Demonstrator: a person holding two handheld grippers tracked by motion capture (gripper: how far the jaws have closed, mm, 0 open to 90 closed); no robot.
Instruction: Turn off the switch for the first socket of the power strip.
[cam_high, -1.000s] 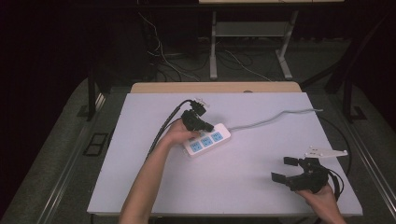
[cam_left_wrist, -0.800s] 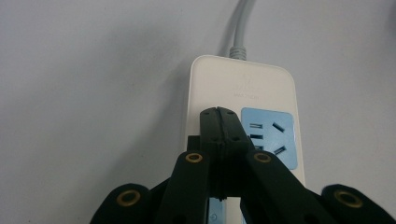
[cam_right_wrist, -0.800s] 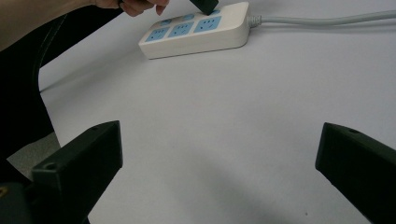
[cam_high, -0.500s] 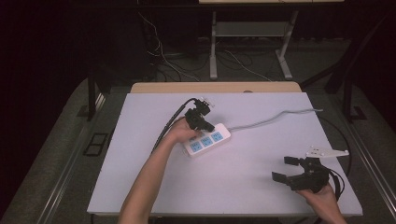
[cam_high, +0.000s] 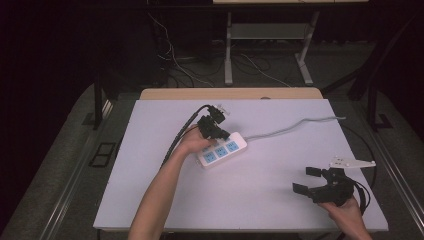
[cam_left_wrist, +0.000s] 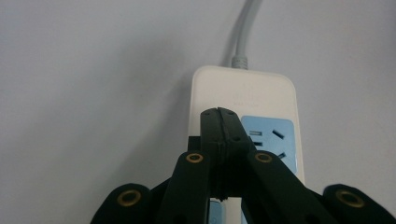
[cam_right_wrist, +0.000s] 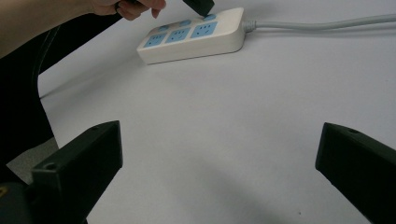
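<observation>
near the white table's (cam_high: 280, 210) middle lies a white power strip (cam_high: 222, 149) with blue sockets; the left gripper (cam_left_wrist: 219, 116), jaws pressed together, sits over it. the right gripper (cam_high: 310, 181) rests well apart, jaws wide.

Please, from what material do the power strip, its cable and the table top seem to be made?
The power strip looks like moulded plastic: a smooth, slightly glossy cream-white body with rounded edges and light blue socket faces. Its cable seems to have a matte grey rubbery or PVC sheath. The table top looks like a flat, matte white board or laminate; which one, I cannot tell.
</observation>
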